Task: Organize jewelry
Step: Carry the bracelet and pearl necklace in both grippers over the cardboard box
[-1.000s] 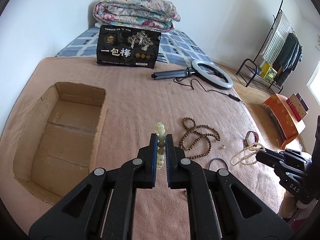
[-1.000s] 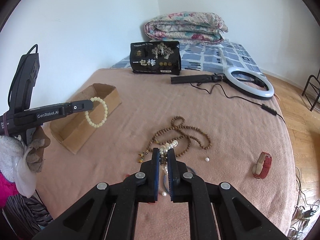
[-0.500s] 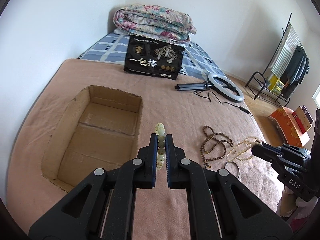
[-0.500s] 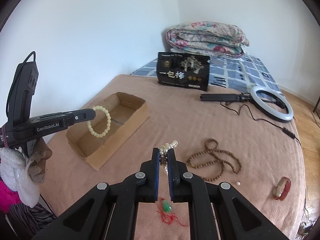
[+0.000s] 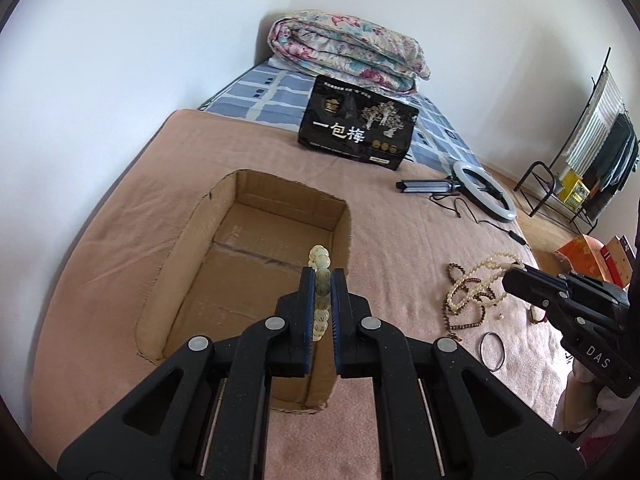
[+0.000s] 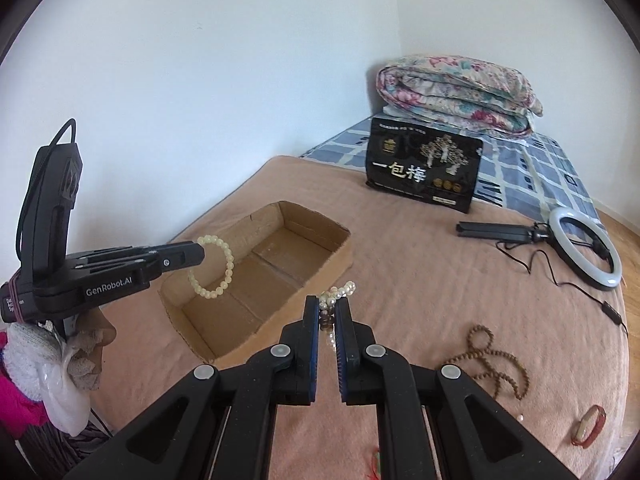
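My left gripper (image 5: 322, 276) is shut on a pale green bead bracelet (image 5: 320, 280) and holds it above the open cardboard box (image 5: 180, 248). In the right wrist view the left gripper (image 6: 196, 250) hangs the bracelet (image 6: 212, 266) over the box (image 6: 320, 256). My right gripper (image 6: 328, 306) is shut on a pearl necklace (image 6: 338, 292) just right of the box; in the left wrist view the necklace (image 5: 476, 280) dangles from it (image 5: 510, 276). A brown bead necklace (image 6: 496, 360), a red bracelet (image 6: 590, 426) and a thin black ring (image 5: 492, 350) lie on the pink blanket.
A black printed package (image 5: 358, 134) stands behind the box. A ring light (image 6: 584, 246) with cable lies at right. A folded floral quilt (image 5: 348, 52) sits at the far end. A loose pearl (image 6: 520, 418) and a green charm on red cord (image 6: 376, 460) lie on the blanket.
Both grippers have moved left toward the cardboard box with their jewelry. The left bracelet went from beside the box to over its inside. The pearl necklace was lifted off the blanket.
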Motion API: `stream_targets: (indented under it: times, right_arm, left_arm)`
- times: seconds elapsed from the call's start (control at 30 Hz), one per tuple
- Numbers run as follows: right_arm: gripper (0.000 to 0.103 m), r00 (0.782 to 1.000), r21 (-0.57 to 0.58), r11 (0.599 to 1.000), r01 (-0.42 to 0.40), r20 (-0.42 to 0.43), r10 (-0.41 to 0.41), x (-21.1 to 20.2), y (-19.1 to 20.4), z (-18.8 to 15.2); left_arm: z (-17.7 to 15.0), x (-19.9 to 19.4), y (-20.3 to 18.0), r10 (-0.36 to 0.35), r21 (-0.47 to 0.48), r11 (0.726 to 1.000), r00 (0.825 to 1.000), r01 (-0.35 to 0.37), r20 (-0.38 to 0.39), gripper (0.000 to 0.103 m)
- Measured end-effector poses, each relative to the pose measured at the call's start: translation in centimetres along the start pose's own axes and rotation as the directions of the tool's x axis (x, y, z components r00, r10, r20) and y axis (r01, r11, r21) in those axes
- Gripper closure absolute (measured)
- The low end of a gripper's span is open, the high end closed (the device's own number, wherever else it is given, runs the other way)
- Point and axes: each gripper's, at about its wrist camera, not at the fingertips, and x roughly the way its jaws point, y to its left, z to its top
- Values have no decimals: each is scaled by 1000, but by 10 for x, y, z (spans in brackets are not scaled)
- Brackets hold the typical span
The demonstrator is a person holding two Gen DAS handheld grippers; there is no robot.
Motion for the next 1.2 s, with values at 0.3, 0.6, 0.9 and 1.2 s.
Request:
stream_targets:
  times: [0.3, 0.6, 0.9, 1.2]
  right_arm:
    - [98, 1000, -55, 998, -30, -3, 30, 31, 24, 26]
    - [98, 998, -65, 996, -55, -33, 53, 69, 41, 35]
    - [98, 996, -53, 997, -61, -64, 57, 102, 45, 38]
    - [98, 994, -30, 998, -63, -92, 60, 122, 43, 36]
  left_arm:
    - [16, -4, 28, 58, 17, 998, 998, -58, 14, 98]
    - [6, 11, 57, 56, -22, 998, 998, -57, -41, 98]
    - [-1, 19, 69, 55, -46, 997, 996, -58, -65, 98]
    - [-4, 21, 70, 59, -40, 997, 996, -63, -73, 98]
